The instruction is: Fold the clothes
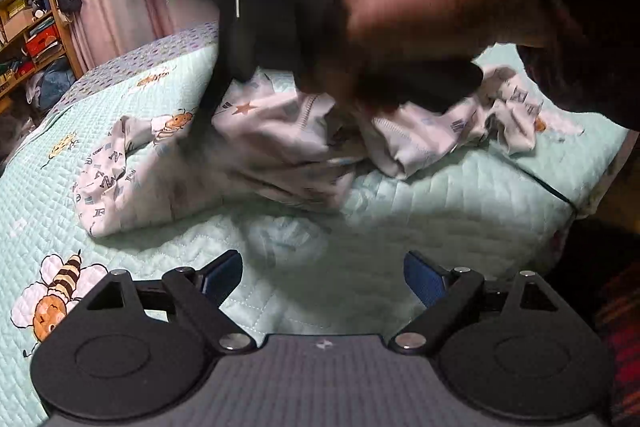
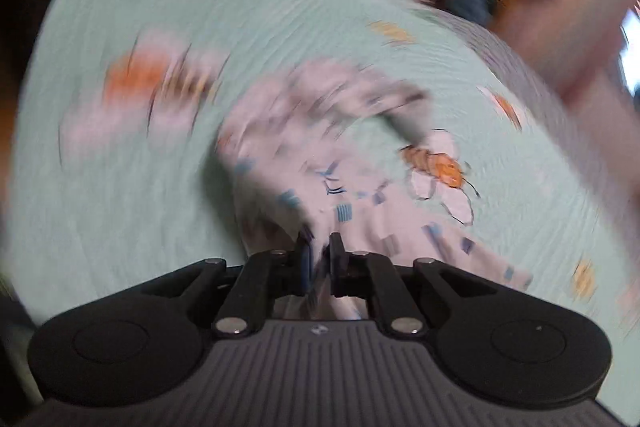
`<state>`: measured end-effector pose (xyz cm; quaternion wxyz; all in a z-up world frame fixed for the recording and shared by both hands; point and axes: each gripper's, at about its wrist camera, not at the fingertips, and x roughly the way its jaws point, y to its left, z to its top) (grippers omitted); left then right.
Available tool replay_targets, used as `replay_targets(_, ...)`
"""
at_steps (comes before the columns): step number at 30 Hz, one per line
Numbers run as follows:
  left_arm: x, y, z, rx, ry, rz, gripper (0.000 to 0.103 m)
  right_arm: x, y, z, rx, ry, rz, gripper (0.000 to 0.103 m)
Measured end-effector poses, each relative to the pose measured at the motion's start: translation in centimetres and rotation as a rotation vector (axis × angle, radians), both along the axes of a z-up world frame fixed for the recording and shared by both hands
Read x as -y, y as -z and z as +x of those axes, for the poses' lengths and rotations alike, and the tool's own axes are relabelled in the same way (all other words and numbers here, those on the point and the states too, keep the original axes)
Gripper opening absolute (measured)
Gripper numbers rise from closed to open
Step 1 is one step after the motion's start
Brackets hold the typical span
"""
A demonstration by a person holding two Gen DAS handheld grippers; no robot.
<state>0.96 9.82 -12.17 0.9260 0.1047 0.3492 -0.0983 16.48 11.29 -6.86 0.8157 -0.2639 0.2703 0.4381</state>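
Left wrist view: left gripper (image 1: 322, 281) hovers over bare quilt (image 1: 420, 195), jaws wide apart, nothing between the blue pads. The garment (image 1: 276, 143) — white, printed with letters and stars — lies crumpled mid-bed just beyond it, one end trailing left, another bunched to the right. The person's forearm (image 1: 420, 11) reaches across above it, holding the other tool, which is heavily blurred. Right wrist view: right gripper (image 2: 319, 259) has its jaws nearly together with a fold of the garment (image 2: 360, 211) pinched between the pads; everything past the fingers is smeared. Risks, as I read it: the pinch looks like a thin edge, so a fast pull could slip it out; dragging one-handed would likely bunch the cloth further, since the left holds nothing; the quilt could also get snagged along with the fabric.
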Motion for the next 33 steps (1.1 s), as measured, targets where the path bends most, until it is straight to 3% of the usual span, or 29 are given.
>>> replay_targets(4,-0.8,-0.6,-0.3,0.03,-0.012,-0.035,0.09,7.2,-7.9,6.2,-0.182,0.361,0.418,0.009)
replay_targets(7,-0.9,-0.9,-0.5,0.046,0.008,-0.056,0.09,16.0,-12.0,9.0,-0.27,0.632,0.72,0.009)
replay_targets(10,-0.3,-1.3,-0.6,0.069,0.033,-0.047,0.09,23.7,-13.7,9.1,-0.281,0.891,0.903,0.01)
replay_targets(12,0.1,-1.5,-0.6,0.084,0.049,-0.041,0.091,27.5,-14.0,8.5,-0.244,1.046,0.956,0.01)
replay_targets(15,1.2,-1.8,0.6,0.093,0.038,-0.003,0.092,31.7,-13.0,7.9,-0.209,1.262,0.923,0.012)
replay_targets(18,2.6,-2.0,2.2,0.093,0.039,0.014,0.092,34.4,-11.2,9.4,-0.169,1.356,0.693,0.018)
replay_targets(19,3.2,-2.1,2.9,0.092,0.042,0.017,0.092,35.0,-10.5,9.7,-0.171,1.348,0.631,0.018)
replay_targets(23,8.3,-1.9,5.9,0.132,0.118,0.158,0.091,37.7,-7.9,8.4,-0.23,1.231,0.6,0.018)
replay_targets(26,12.9,-1.3,8.9,0.174,0.174,0.267,0.09,40.2,-6.3,6.1,-0.221,1.205,0.609,0.025)
replay_targets(30,18.2,0.2,13.2,0.205,0.225,0.393,0.085,40.9,-3.8,3.3,-0.151,1.095,0.485,0.031)
replay_targets(32,19.7,1.2,15.5,0.161,0.247,0.415,0.059,41.3,-3.0,2.2,-0.097,1.009,0.38,0.038)
replay_targets(33,20.4,1.7,16.6,0.139,0.259,0.426,0.051,41.4,-2.6,1.7,-0.065,0.972,0.325,0.038)
